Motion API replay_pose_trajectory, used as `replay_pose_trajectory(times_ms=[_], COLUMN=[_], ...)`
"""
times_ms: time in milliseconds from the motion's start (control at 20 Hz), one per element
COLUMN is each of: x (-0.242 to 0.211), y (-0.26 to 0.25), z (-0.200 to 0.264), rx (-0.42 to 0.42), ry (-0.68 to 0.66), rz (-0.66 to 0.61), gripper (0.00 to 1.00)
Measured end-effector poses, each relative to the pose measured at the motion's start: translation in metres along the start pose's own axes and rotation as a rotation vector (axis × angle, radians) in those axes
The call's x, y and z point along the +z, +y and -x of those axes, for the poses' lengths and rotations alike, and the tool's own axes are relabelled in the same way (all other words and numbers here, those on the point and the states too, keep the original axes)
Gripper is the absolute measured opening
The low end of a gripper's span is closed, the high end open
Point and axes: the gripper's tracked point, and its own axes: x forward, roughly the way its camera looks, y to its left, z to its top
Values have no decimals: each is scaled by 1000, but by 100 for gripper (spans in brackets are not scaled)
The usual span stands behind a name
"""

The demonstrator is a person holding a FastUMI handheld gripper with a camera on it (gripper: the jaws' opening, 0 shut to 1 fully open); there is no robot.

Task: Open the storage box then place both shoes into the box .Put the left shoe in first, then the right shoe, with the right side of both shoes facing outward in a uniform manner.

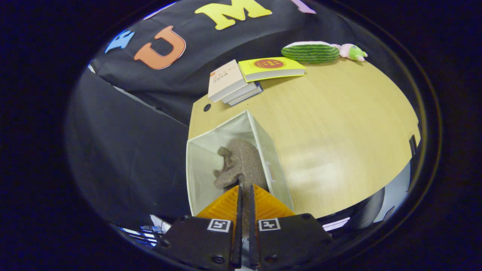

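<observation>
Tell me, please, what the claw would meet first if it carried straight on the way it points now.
The claw, nearly closed on the grey-brown fuzzy shoe, points down into the open white fabric storage box. Going straight on, it would likely press the shoe into the box's floor or far wall; depth is unclear.

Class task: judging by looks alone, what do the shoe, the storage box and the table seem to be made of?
Shoe: probably felt or fleece, matte and fuzzy, pinched between the gripper fingers. Storage box: likely fabric, with pale, soft, seamed walls. Table: wood-look laminate with a faint sheen.

The grey felt shoe (241, 165) crowds the white fabric storage box (199, 165); the pale wooden bench (339, 131) alongside lies open up to the stacked books (244, 81).
</observation>
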Motion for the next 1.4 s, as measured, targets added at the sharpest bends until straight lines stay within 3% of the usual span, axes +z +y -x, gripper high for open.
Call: replay_pose_trajectory(times_ms=[50,150,350,550,850,1150,1400], x=[4,15,43,59,75,73,57], y=[3,7,9,16,1,-6,-9], z=[8,14,38,64,103,148,151], rx=[9,18,-18,-15,35,-36,-67], ry=[-8,-61,-244,-384,-596,-880,-965], rz=[21,72,217,304,335,506,607], gripper=[28,45,68,75,83,88,89])
